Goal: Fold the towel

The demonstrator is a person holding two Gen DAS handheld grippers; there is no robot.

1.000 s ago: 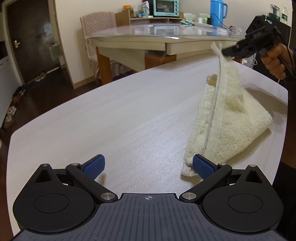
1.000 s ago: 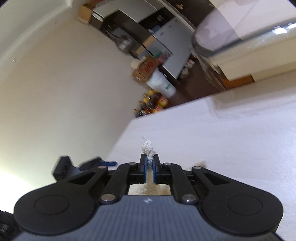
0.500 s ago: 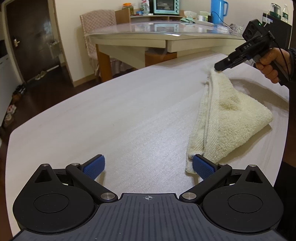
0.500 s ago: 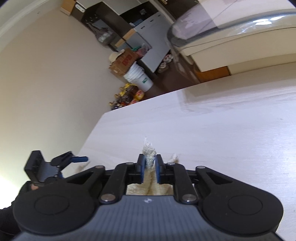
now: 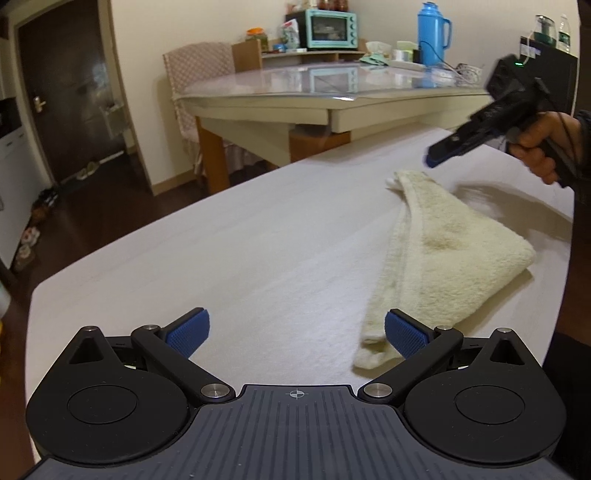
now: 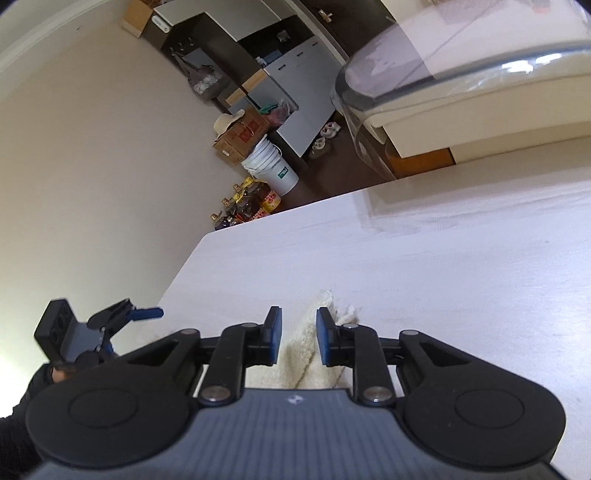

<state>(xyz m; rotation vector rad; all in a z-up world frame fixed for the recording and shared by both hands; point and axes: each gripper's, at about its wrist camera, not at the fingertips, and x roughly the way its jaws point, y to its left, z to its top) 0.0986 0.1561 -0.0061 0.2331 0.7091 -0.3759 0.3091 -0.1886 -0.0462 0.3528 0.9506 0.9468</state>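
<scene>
A cream towel [image 5: 447, 258] lies folded into a rough triangle on the white table [image 5: 229, 251]. My left gripper [image 5: 295, 332] is open and empty, low over the table, with its right pad beside the towel's near corner. My right gripper [image 6: 297, 334] is open a little above the towel's far corner [image 6: 321, 306], no longer holding it. It shows in the left wrist view [image 5: 443, 151] just above and behind that corner. The left gripper shows in the right wrist view [image 6: 140, 314].
A glass-topped table [image 5: 332, 85] with a teal oven [image 5: 330, 24] and blue flask [image 5: 430, 33] stands behind. A chair [image 5: 195, 70] is beside it. The white table's near-left edge [image 5: 40, 291] drops to dark floor. Boxes and a bucket [image 6: 273, 166] stand by the wall.
My right gripper lowered the towel's corner to the table, opened and let it go, then drew back a little. The left gripper has stayed in place, open.
</scene>
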